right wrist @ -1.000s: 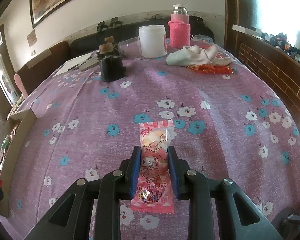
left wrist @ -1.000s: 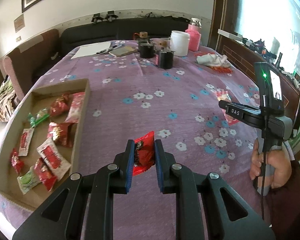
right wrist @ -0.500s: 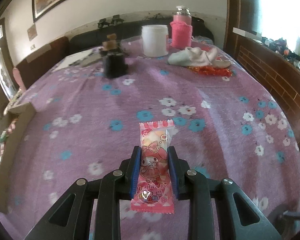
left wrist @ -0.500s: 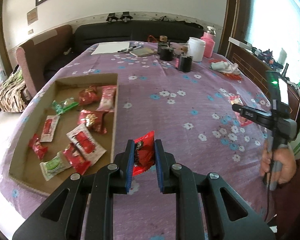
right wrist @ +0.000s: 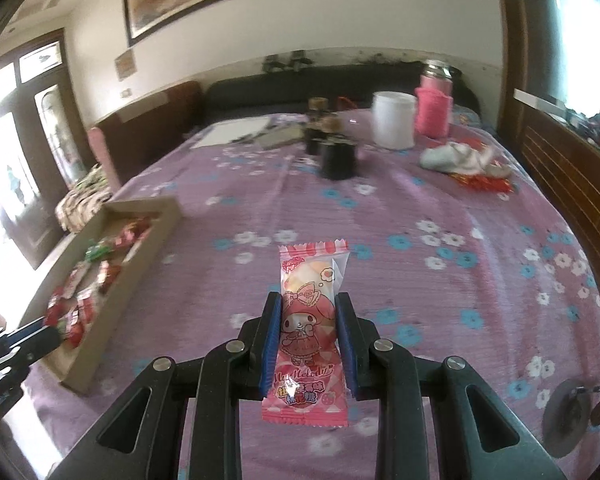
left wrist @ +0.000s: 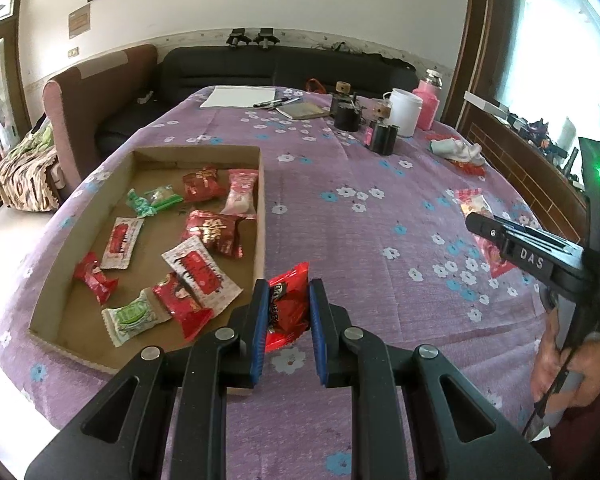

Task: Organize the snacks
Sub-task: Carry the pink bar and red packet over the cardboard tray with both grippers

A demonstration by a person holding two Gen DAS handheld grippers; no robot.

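Observation:
My left gripper (left wrist: 286,300) is shut on a red snack packet (left wrist: 287,307) and holds it above the table, just right of the near right corner of a cardboard tray (left wrist: 260,216). The tray holds several red, green and pink snack packets. My right gripper (right wrist: 307,320) is shut on a pink My Melody snack packet (right wrist: 306,328), held upright above the table. The right gripper also shows in the left wrist view (left wrist: 476,220), with the pink packet (left wrist: 473,202) in it. The tray shows at the left of the right wrist view (right wrist: 156,236).
The table wears a purple flowered cloth (left wrist: 360,232). At its far end stand black holders (left wrist: 382,138), a white jar (left wrist: 406,116), a pink bottle (left wrist: 428,104), a crumpled white cloth (left wrist: 456,150), paper and pens. A dark sofa (left wrist: 284,68) lies behind.
Both grippers have lifted and pulled back while keeping their packets. The tray has come closer in the left wrist view and has come into the right wrist view at the left.

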